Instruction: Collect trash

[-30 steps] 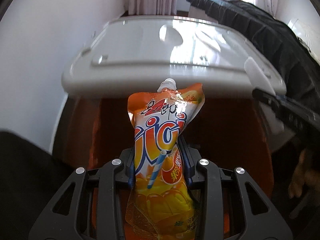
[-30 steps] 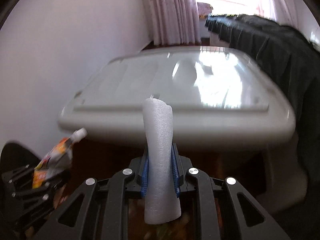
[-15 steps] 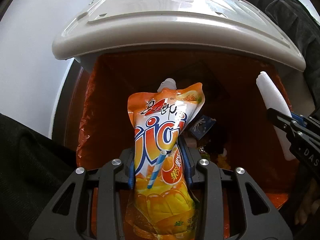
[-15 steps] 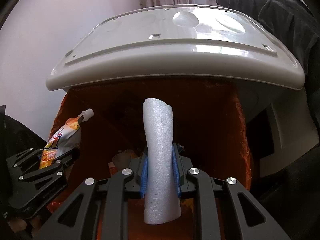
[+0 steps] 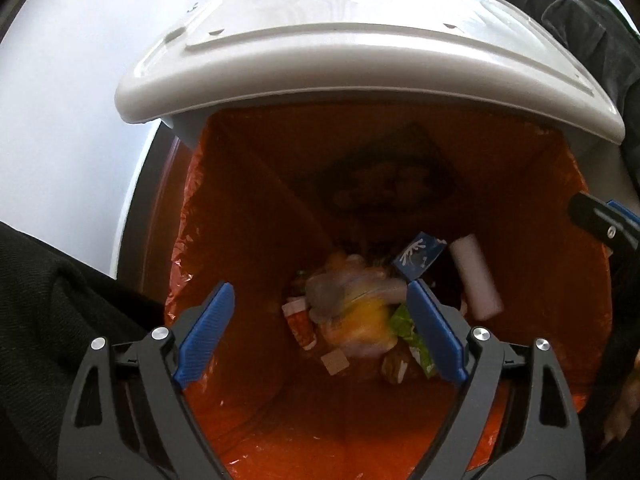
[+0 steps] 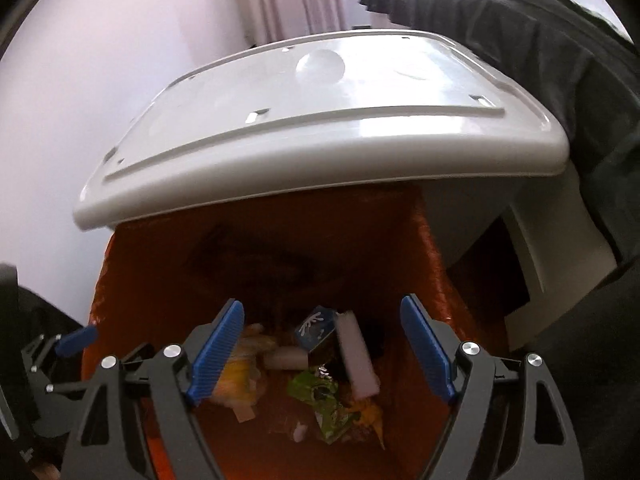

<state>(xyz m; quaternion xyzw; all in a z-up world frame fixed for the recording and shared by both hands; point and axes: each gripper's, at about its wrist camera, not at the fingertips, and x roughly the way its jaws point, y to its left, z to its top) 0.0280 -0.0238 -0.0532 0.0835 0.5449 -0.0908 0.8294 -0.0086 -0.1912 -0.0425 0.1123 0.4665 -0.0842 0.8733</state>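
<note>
Both grippers hang over an open bin lined with an orange bag. My left gripper has its jaws opening, with nothing between the blue pads. Below it the orange juice pouch is a blur, falling onto the trash at the bottom. My right gripper also has its jaws opening and holds nothing. The white foam piece drops free into the bin beside a blue carton.
The grey-white lid stands raised behind the opening. Green wrappers and scraps lie at the bottom. A white wall is on the left, dark cloth on the right. My right gripper's finger shows at the left view's edge.
Both grippers opened. The juice pouch left the left jaws and the foam piece left the right jaws; both are falling into the bin. Both views tilted further down into it.
</note>
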